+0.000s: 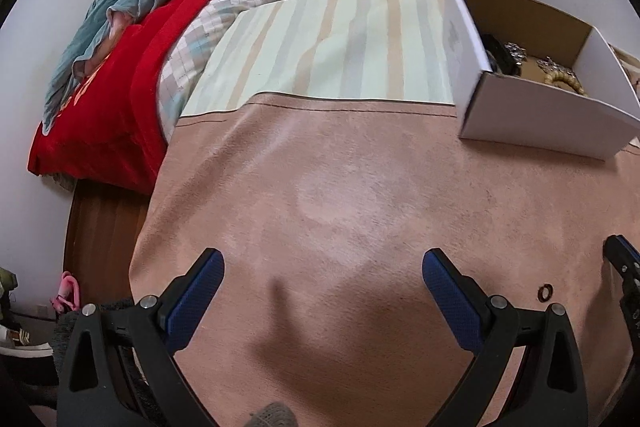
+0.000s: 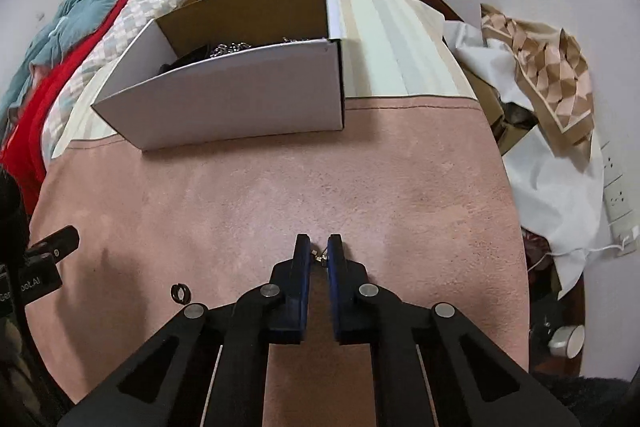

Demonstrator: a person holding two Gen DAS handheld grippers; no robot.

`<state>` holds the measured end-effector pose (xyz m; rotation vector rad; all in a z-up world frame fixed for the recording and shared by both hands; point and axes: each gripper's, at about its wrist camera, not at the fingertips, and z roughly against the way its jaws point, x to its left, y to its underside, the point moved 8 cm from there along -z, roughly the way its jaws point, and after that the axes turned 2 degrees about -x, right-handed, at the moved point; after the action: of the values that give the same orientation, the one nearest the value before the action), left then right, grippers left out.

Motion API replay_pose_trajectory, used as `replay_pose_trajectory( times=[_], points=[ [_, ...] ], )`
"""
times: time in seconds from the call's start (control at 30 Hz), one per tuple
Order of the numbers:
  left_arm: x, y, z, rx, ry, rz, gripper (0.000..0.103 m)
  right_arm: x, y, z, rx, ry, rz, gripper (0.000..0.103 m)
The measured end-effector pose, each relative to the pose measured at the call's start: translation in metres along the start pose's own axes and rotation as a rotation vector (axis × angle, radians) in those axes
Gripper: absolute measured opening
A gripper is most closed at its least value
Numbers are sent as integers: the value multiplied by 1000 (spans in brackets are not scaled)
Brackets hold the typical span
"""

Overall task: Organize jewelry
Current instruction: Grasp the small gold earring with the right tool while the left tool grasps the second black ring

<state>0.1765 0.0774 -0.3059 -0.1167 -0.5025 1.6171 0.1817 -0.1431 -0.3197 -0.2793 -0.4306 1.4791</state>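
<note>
My right gripper [image 2: 319, 244] points down at the pink cloth [image 2: 280, 195], its blue pads shut on a small gold jewelry piece [image 2: 319, 256] near the tips. A small dark ring [image 2: 181, 293] lies on the cloth to its left, and the same dark ring [image 1: 545, 293] shows in the left wrist view. My left gripper [image 1: 323, 259] hangs open over bare pink cloth [image 1: 340, 187] with nothing between its fingers. A white cardboard box [image 2: 240, 107] stands at the back; in the left view the box [image 1: 532, 115] holds silver jewelry [image 1: 516, 53] and a beaded bracelet [image 1: 566, 83].
A striped cloth [image 1: 340, 43] covers the far part of the surface. A bed with red and teal blankets [image 1: 120, 67] runs along the left. Crumpled paper and white cloth [image 2: 552, 99] pile up at the right edge, with a cup [image 2: 568, 341] on the floor.
</note>
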Motion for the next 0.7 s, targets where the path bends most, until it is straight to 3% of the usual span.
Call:
replay_pose_trajectory(
  times=[0.3, 0.47, 0.53, 0.7],
  points=[
    [-73, 18, 16, 27, 173, -110, 101, -36, -1, 32, -32, -8, -127, 9],
    [-108, 28, 19, 36, 213, -176, 100, -54, 3, 37, -22, 6, -161, 9],
    [-114, 31, 20, 34, 224, -184, 93, -59, 6, 37, -17, 7, -177, 9],
    [-128, 37, 22, 34, 259, -210, 58, -63, 14, 34, 1, -4, -194, 9]
  ],
)
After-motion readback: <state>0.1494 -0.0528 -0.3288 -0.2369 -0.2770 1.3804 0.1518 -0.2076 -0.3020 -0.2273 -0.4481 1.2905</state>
